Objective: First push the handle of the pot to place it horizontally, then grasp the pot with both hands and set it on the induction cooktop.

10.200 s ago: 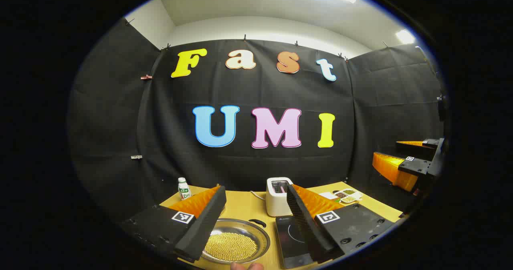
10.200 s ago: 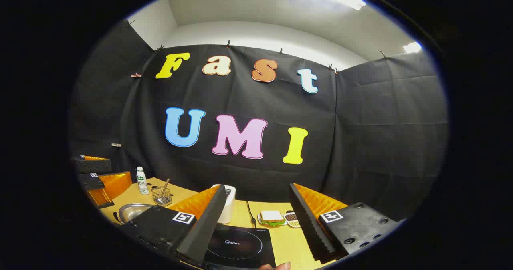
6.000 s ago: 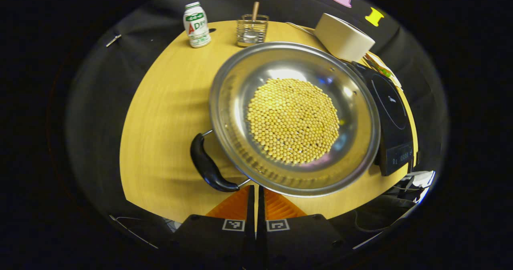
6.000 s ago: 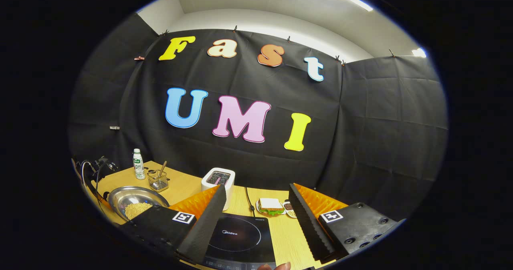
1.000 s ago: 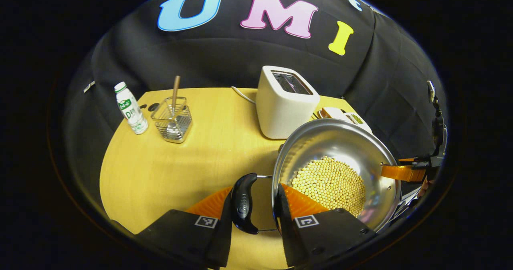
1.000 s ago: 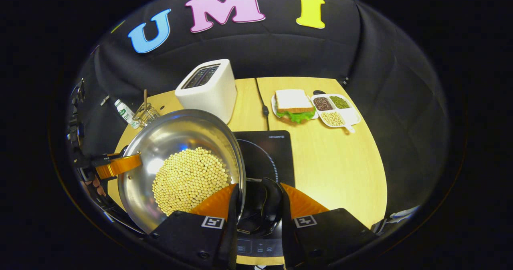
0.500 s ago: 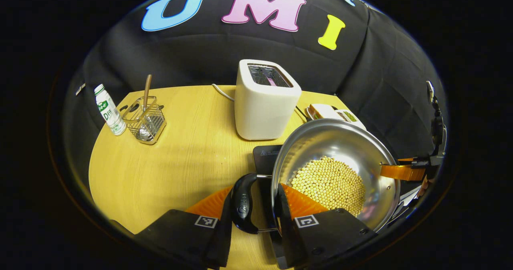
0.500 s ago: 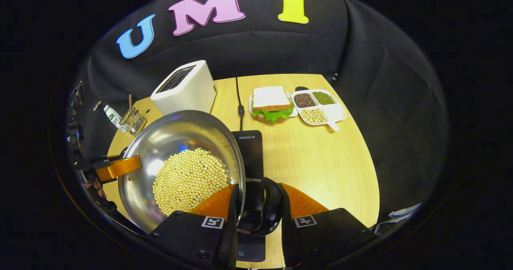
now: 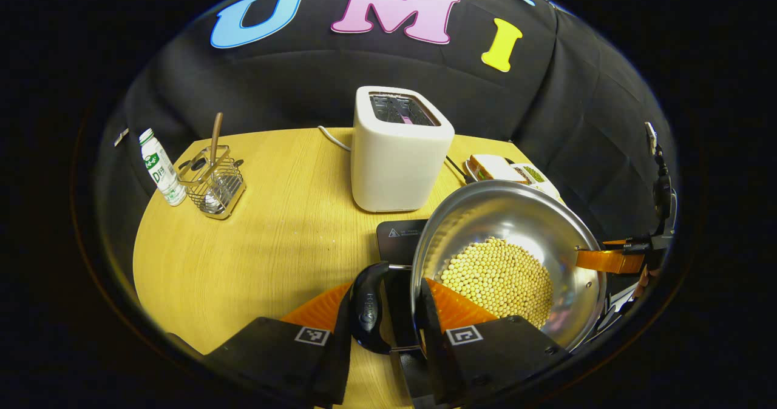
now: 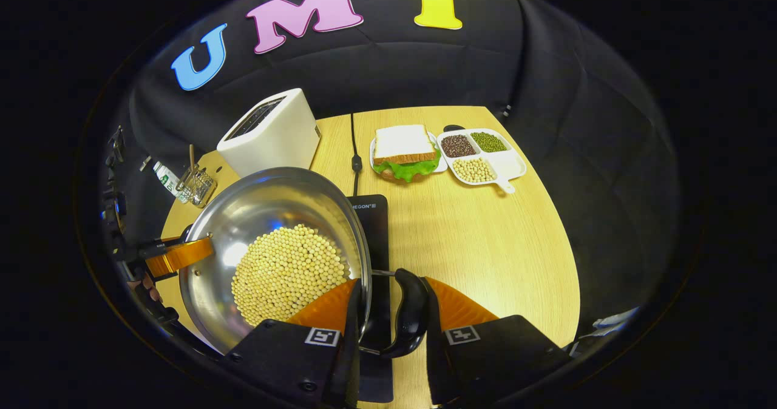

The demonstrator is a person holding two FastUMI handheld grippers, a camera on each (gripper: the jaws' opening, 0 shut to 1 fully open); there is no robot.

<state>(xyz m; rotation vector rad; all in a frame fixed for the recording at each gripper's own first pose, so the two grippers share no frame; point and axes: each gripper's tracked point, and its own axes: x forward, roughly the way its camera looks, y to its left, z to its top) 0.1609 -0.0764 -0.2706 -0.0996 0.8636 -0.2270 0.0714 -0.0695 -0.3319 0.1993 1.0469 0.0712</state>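
Pot (image 9: 507,239) of beans held over cooktop (image 9: 397,239), left gripper (image 9: 384,324) clamping one handle (image 9: 368,306) — right gripper (image 10: 388,321) clamping the other handle (image 10: 410,312).

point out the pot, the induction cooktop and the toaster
pot (image 10: 267,215), right gripper view, on its bare inner wall above the beans
induction cooktop (image 10: 370,215), right gripper view, on its dark top near the far edge
toaster (image 9: 394,160), left gripper view, on its white front face

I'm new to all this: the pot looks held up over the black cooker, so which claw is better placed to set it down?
Neither alone. The left claw grips one handle and the right claw the other, with the pot over the cooktop. They should probably lower it together.
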